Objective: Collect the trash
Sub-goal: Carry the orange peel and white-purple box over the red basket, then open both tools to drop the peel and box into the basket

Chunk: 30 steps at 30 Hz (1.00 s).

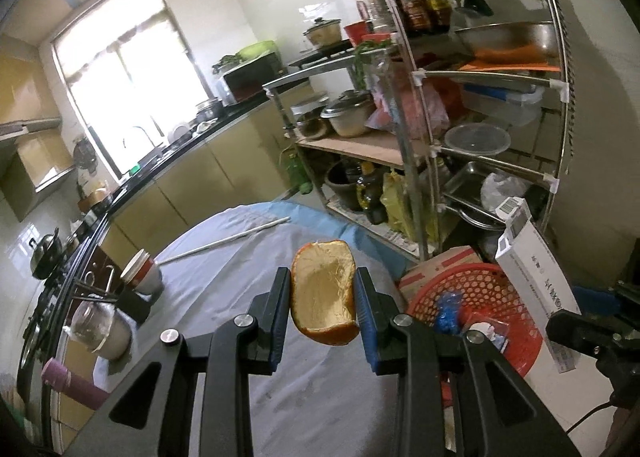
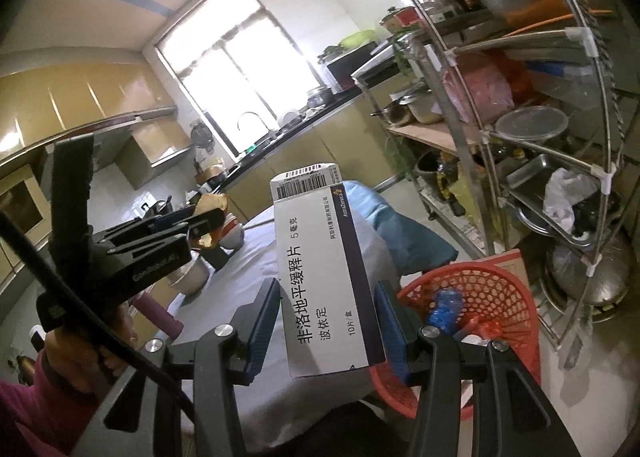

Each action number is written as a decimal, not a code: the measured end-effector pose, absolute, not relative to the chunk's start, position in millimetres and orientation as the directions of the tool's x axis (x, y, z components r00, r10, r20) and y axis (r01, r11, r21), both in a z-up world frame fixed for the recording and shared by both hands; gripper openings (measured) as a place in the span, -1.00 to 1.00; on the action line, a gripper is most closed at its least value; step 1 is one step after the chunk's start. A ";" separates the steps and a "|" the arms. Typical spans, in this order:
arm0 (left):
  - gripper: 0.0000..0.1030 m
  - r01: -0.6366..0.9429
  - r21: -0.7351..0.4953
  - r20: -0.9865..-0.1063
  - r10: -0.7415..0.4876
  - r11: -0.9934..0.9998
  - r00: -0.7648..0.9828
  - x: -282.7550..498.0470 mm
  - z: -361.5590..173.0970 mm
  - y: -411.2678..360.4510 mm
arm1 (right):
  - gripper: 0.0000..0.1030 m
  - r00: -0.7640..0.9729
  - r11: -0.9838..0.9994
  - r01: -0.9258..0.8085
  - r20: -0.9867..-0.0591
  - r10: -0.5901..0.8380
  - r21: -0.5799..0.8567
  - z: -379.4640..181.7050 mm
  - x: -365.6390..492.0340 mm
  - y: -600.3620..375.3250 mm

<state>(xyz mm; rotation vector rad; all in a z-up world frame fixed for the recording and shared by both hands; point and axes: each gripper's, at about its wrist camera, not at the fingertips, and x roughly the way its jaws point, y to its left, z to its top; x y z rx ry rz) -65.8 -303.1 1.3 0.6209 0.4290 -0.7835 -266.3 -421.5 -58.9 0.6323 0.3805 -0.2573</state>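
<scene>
My left gripper [image 1: 323,307] is shut on an orange peel [image 1: 323,293], pale inside, held above the cloth-covered table [image 1: 240,265]. My right gripper [image 2: 326,321] is shut on a white medicine box [image 2: 320,269] with a barcode, held upright above the table's right edge. A red mesh basket [image 1: 484,289] stands just right of the table; it holds a blue crumpled wrapper [image 1: 448,309] and other scraps. The basket also shows in the right wrist view [image 2: 472,289]. The left gripper with the peel shows at left in the right wrist view [image 2: 200,225].
Paper cups [image 1: 140,271], a glass jar [image 1: 96,325], a purple roll [image 1: 72,381] and a white stick [image 1: 228,239] lie on the table's left and far side. A cardboard box [image 1: 440,261] sits behind the basket. A loaded metal rack [image 1: 480,97] stands at right.
</scene>
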 end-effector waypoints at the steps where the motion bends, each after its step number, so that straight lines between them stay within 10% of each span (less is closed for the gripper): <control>1: -0.36 0.762 0.353 -0.571 -0.520 0.543 0.635 -67.0 0.7 -305.7 | 0.00 0.898 0.776 0.351 -0.422 -0.122 0.524 -59.8 -266.4 -424.1; 30: -0.36 0.883 0.230 -0.698 -0.563 0.409 0.443 -77.1 -39.6 -374.6 | 0.00 0.833 0.676 0.504 -0.509 -0.215 0.538 -93.9 -289.8 -478.5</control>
